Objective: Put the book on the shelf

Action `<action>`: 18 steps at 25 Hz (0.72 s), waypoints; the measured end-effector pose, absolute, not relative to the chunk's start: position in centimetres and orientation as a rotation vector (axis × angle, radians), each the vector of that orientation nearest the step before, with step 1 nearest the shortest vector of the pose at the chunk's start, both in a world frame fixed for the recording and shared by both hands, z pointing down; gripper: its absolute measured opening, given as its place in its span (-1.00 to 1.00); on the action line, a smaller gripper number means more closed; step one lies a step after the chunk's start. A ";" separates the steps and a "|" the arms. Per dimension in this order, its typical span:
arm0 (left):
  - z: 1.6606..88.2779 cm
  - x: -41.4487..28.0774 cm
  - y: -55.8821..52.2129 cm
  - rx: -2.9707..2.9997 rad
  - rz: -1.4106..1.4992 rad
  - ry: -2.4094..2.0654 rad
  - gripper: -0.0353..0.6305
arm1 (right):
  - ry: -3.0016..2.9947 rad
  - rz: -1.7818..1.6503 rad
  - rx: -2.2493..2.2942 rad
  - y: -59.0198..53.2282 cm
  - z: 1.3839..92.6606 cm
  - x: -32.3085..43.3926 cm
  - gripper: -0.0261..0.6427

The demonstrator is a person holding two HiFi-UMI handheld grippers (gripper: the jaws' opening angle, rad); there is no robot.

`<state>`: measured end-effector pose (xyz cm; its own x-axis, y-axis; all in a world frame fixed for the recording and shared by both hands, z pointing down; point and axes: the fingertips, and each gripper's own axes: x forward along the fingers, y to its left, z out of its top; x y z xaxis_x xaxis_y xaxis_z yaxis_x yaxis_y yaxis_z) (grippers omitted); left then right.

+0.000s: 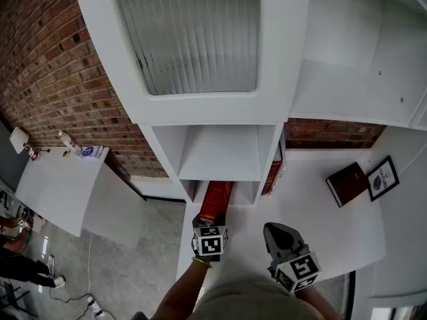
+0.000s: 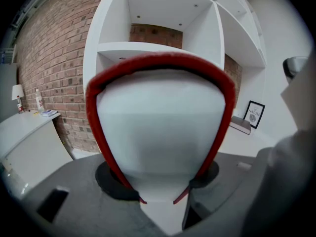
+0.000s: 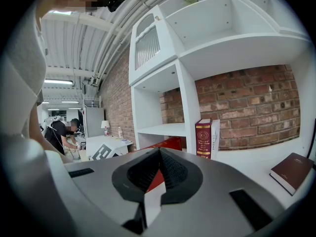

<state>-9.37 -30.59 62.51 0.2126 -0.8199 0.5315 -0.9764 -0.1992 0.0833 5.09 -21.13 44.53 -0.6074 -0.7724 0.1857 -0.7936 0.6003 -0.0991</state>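
Left tool (image 2: pixel 159 191) is clamped on the red book (image 1: pixel 217 200), page block facing its camera and far end at the lower cubby of the white shelf (image 1: pixel 227 153), apparently aligned for a straight push-in. Right tool (image 3: pixel 159 151) is closed on nothing and held back over the desk (image 1: pixel 300 199), probably kept clear. An upright book (image 3: pixel 203 138) stands beside the cubby, its gilt print unreadable. The framed print (image 1: pixel 383 178) reads "NATURE".

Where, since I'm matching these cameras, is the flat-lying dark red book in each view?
Head view: dark red book right of centre, beside the framed picture.
Left gripper view: book at right edge, beside that picture.
Right gripper view: book in bottom right corner.
Shared landmark: white shelf unit, to its left throughout.
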 end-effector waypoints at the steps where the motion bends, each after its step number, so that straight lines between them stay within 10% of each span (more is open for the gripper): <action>1: 62.8 -9.3 -30.8 2.092 0.528 -1.666 -0.19 | -2.697 0.258 1.324 -21.1 44.5 5.1 -0.90; 18: 63.6 -8.9 -32.6 2.093 0.566 -1.665 -0.19 | -2.685 0.276 1.327 -21.3 44.7 5.2 -0.90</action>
